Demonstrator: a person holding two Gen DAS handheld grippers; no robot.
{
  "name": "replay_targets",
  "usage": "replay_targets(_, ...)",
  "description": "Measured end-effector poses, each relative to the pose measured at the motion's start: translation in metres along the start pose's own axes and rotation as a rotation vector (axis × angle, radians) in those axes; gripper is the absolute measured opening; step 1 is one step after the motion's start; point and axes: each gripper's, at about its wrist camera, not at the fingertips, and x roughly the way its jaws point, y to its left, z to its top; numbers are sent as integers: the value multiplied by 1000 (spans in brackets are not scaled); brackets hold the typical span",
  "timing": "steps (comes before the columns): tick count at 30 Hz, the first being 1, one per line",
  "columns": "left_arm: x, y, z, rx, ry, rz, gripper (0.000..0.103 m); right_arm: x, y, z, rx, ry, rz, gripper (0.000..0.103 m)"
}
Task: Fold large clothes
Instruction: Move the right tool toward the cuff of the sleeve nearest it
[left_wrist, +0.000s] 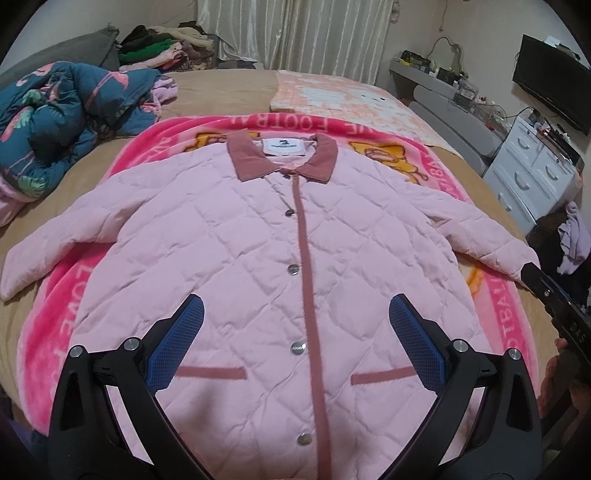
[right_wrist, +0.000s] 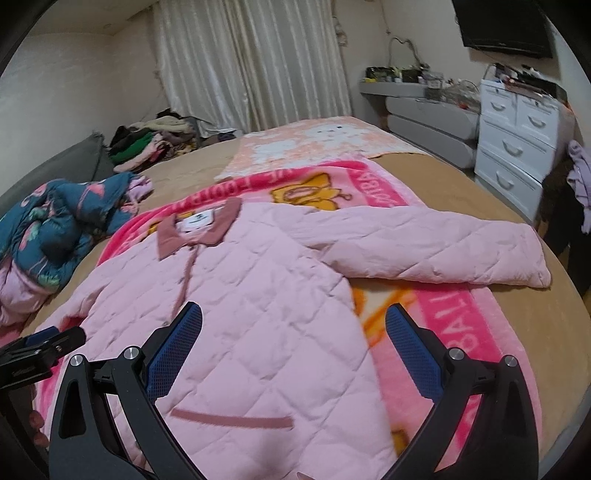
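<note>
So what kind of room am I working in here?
Most likely a home bedroom. The pink quilted jacket lies spread on a wide bed over a pink blanket. A white drawer unit, a wall TV and long curtains surround it.

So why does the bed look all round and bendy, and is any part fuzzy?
Left wrist view: the fisheye lens bends the bed edges and darkens the corners; the pink jacket is sharp in the middle and softer near the bottom. Right wrist view: same bending, and the jacket's pocket trim near the right gripper looks smeared. The light is soft in both, with no strong glare.
</note>
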Motion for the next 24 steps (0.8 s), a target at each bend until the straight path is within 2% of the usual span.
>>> replay_targets(14,44,-26,22,32,36,1,94,44,-63,13,118,32,-88,99)
replay_targets(24,83,-40,29,63,85,-5,94,79,-126,17,248,72,-154,99)
